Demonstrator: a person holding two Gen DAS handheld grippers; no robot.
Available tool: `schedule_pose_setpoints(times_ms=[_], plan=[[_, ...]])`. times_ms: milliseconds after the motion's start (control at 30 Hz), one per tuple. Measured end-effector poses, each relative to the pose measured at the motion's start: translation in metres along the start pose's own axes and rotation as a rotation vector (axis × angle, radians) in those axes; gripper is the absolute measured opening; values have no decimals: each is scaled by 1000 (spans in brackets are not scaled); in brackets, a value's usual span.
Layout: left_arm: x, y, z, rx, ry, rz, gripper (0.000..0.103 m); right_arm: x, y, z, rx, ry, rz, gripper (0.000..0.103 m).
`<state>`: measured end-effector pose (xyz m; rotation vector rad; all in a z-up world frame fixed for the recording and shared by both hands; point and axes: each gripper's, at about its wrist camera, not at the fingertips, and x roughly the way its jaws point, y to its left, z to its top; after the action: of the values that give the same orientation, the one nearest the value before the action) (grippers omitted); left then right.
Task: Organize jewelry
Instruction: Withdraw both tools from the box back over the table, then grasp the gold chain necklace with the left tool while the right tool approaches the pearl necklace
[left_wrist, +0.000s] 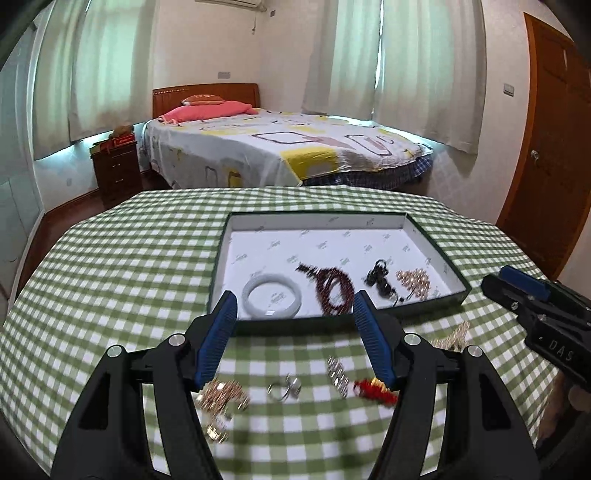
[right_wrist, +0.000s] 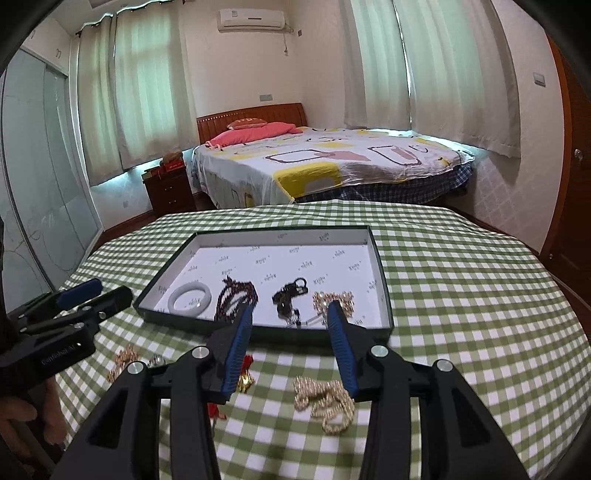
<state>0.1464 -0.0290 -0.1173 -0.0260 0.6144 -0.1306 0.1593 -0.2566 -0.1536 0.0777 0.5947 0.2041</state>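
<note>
Left gripper (left_wrist: 295, 306) spread wide, empty, above silver ring (left_wrist: 283, 390) on checked cloth (left_wrist: 110, 258). Right gripper (right_wrist: 291, 317) likewise spread over gold chain (right_wrist: 327, 402), just short of tray (right_wrist: 258, 328).

The box (left_wrist: 424, 236) is 1, holding 4 pieces: 1 white bangle (left_wrist: 271, 295), 1 dark red bead string (left_wrist: 332, 286), 1 black piece (left_wrist: 380, 278) and 1 gold bead cluster (left_wrist: 413, 280). On the checked cloth (left_wrist: 129, 258) lie 5 more pieces, and 2 grippers show
</note>
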Motion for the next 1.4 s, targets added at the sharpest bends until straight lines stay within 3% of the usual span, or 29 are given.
schedule_pose_setpoints(times_ms=[367,633,1267,1300,1367,1400], plan=[[-16,36,-41,-40,65,71,64,-8,-7,-32,14,36,-10,43],[-4,52,-67,-77,145,88,64,-2,-5,-51,13,76,-2,44],[47,72,-68,-118,236,92,62,16,-10,-58,28,128,-7,44],[48,71,-67,-111,235,89,60,17,-10,-58,29,130,-8,44],[49,70,-66,-92,231,87,41,19,-11,-58,31,135,-8,44],[48,69,-67,-82,228,81,39,20,-11,-58,32,137,-8,44]])
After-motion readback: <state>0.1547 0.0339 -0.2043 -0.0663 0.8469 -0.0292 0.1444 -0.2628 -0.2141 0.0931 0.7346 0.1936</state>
